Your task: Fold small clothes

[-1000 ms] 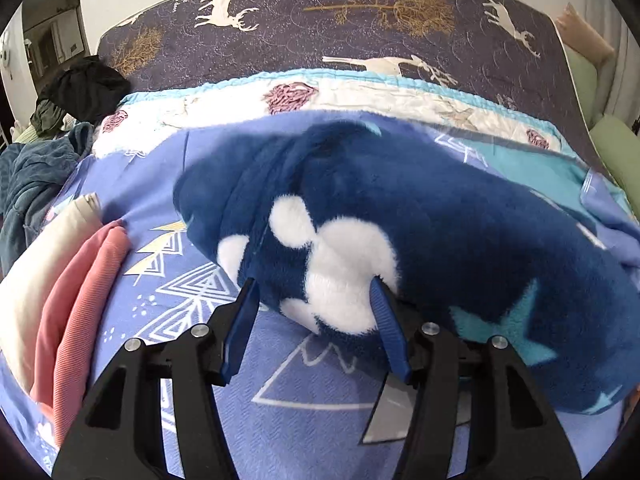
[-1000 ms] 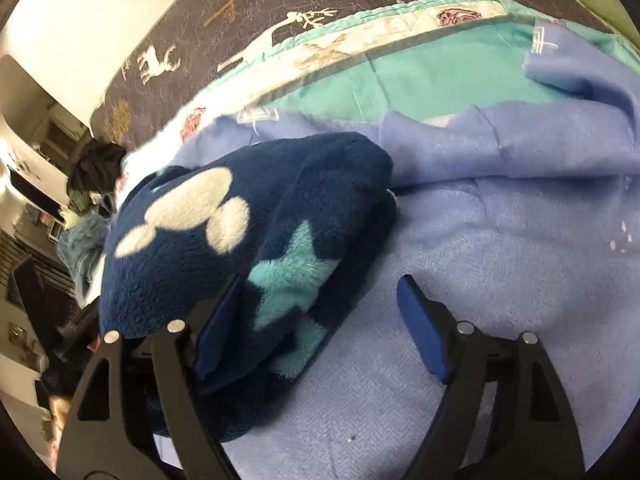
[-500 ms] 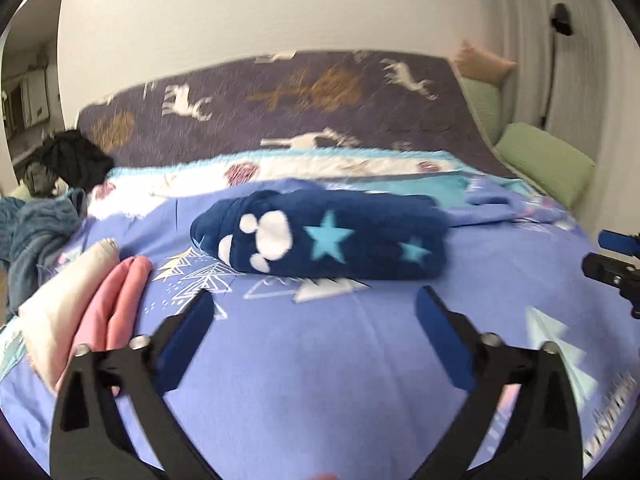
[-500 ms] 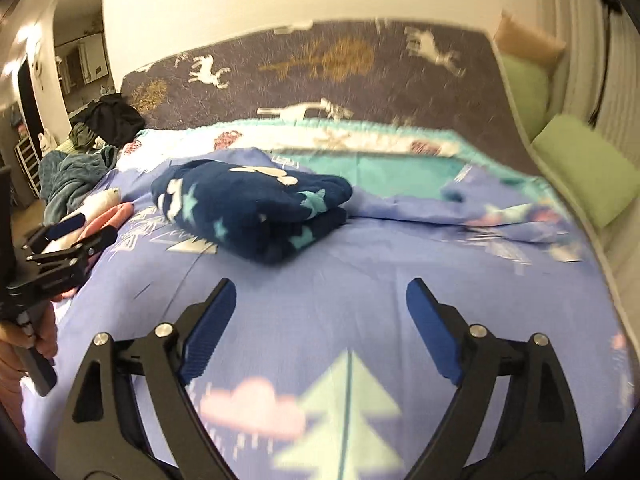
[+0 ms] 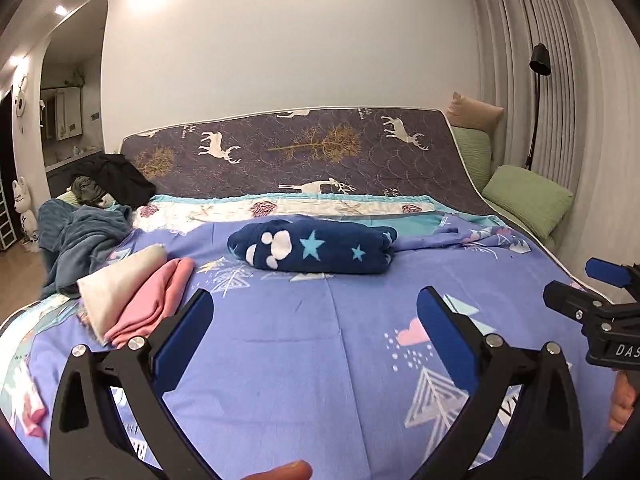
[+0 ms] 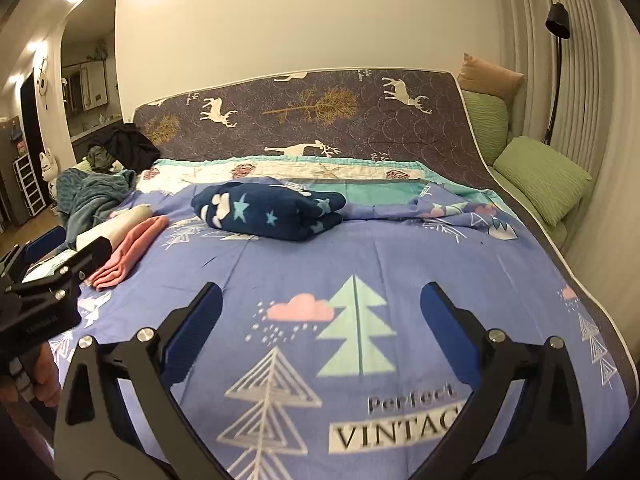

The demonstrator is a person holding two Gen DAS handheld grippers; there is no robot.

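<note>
A folded navy fleece garment [image 5: 312, 250] [image 6: 268, 212] with white and teal shapes lies on the blue patterned bed sheet [image 5: 320, 360], far beyond both grippers. My left gripper [image 5: 315, 296] is open and empty, well back from it. The jaws of my right gripper [image 6: 322, 288] are opening, with nothing between them. Each gripper shows at the edge of the other's view, the right gripper [image 5: 592, 304] and the left gripper [image 6: 60, 264]. A folded pink piece [image 5: 156, 300] [image 6: 128, 252] and a cream piece [image 5: 116, 280] lie side by side at the left.
A teal blanket [image 5: 80, 236] and dark clothes [image 5: 116, 176] are heaped at the bed's far left corner. Green pillows [image 5: 528, 200] line the right side, by a floor lamp [image 5: 538, 80] and curtains. A deer-print headboard [image 5: 320, 148] stands behind.
Both grippers have let go of the navy garment, opened wide and drawn back and up. The garment now lies folded, far off on the sheet.
</note>
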